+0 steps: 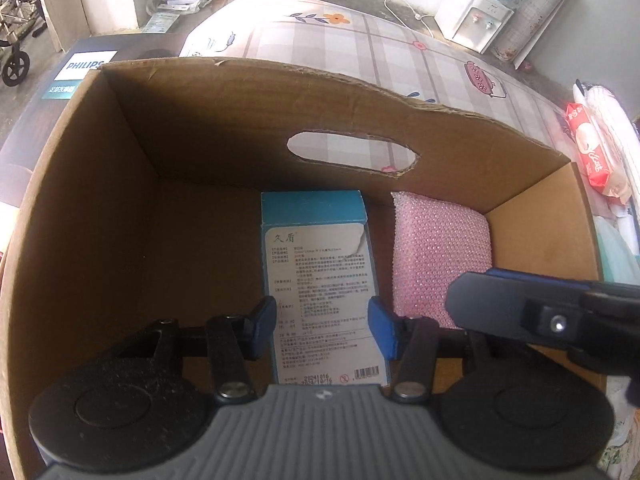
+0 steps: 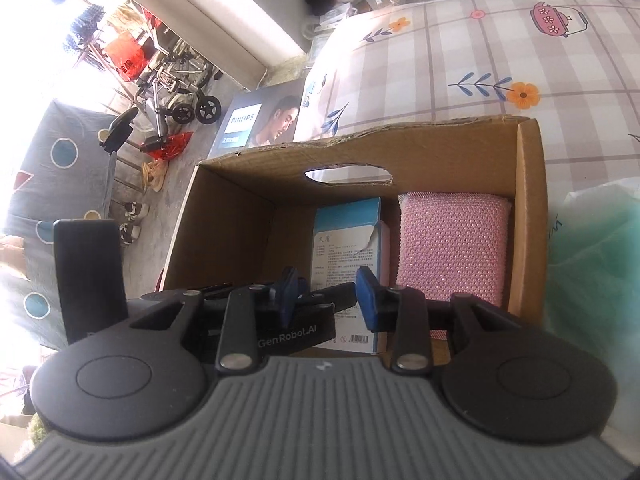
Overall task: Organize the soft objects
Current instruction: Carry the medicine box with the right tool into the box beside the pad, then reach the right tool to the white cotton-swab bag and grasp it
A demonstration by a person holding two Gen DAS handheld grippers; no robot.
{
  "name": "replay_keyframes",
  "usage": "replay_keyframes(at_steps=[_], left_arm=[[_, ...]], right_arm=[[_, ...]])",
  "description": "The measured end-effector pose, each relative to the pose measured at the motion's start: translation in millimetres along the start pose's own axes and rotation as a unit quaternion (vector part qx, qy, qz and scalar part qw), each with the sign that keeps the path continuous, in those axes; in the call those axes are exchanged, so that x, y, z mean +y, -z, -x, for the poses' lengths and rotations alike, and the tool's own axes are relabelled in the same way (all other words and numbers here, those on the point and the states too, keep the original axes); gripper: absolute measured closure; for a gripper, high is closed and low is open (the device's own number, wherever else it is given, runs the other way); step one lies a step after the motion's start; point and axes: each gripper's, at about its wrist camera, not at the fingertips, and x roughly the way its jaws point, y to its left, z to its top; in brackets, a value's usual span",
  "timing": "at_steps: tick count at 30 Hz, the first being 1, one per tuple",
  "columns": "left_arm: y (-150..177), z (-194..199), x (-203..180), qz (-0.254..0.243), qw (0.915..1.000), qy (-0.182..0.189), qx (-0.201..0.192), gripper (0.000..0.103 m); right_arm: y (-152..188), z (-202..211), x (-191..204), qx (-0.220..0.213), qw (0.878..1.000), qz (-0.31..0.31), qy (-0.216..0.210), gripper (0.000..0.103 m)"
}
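Observation:
An open cardboard box (image 1: 100,208) (image 2: 528,216) stands on a checked floral cloth. Inside lie a blue and white carton (image 1: 320,280) (image 2: 348,232) and a pink dotted sponge (image 1: 436,252) (image 2: 452,240), side by side at the right. My left gripper (image 1: 322,326) is open above the carton inside the box, its blue pads either side of it, apart from it. My right gripper (image 2: 328,294) is open and empty over the box's near edge, above the left gripper's body (image 2: 296,332).
A Philips package (image 1: 80,72) (image 2: 264,120) lies behind the box. A red and white packet (image 1: 592,152) lies right of the box. A pale green plastic bag (image 2: 592,264) sits at the right. A water dispenser (image 1: 476,16) stands on the floor beyond the cloth.

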Motion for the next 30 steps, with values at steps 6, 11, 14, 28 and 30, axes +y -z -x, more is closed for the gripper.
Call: replay_keyframes(at_steps=[6,11,14,28,30], left_arm=[[-2,-4,-13,-0.024,0.9996,0.011,-0.014,0.052],[1,-1,-20,-0.014,0.9998,0.001,-0.014,0.052],[-2,3,-9,0.005,0.9997,-0.003,-0.024,0.042],[-10,-14,-3,0.068,0.9974,0.013,-0.021,0.039],[-9,-13,-7,0.063,0.9977,0.006,-0.023,0.038]], right_arm=[[5,26,-8,-0.023,1.0,0.001,-0.01,0.071],[12,46,-16,-0.037,0.999,-0.01,-0.026,0.071],[19,65,-21,-0.058,0.997,-0.018,-0.049,0.071],[92,158,-101,-0.131,0.987,-0.073,-0.065,0.068],[103,169,-118,-0.138,0.985,-0.087,-0.056,0.068]])
